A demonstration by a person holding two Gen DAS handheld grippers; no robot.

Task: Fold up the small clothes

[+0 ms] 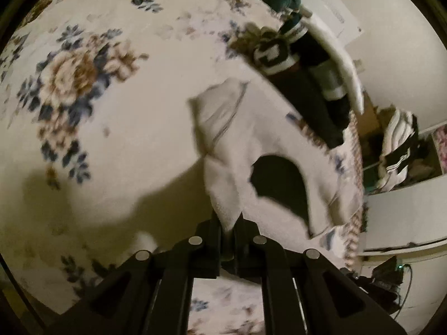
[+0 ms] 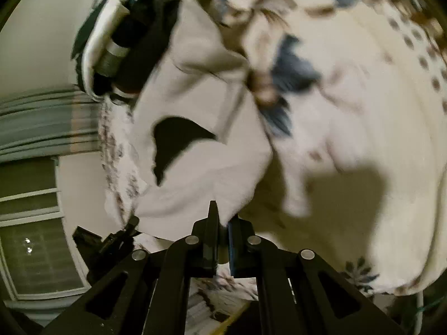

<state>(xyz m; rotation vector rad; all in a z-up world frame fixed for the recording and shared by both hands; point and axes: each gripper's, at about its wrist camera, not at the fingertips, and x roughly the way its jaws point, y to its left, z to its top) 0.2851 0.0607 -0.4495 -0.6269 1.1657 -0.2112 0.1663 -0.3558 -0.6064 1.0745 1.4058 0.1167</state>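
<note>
Floral bedspread (image 1: 83,89) lay below; both claws, left (image 1: 228,230) and right (image 2: 223,223), pinched shut on the white garment (image 1: 273,139) (lifted, blurry), probably needing laying flat next.

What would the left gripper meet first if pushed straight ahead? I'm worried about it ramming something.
The white garment it already pinches: the left gripper is shut on its edge. Beyond the cloth lies the floral bedspread; depth is unclear.

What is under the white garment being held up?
Under the white garment lies the floral bedspread, bearing the garment's shadow. Whatever sits directly beneath the cloth is covered. Both hand-held grippers pinch its edge.
</note>
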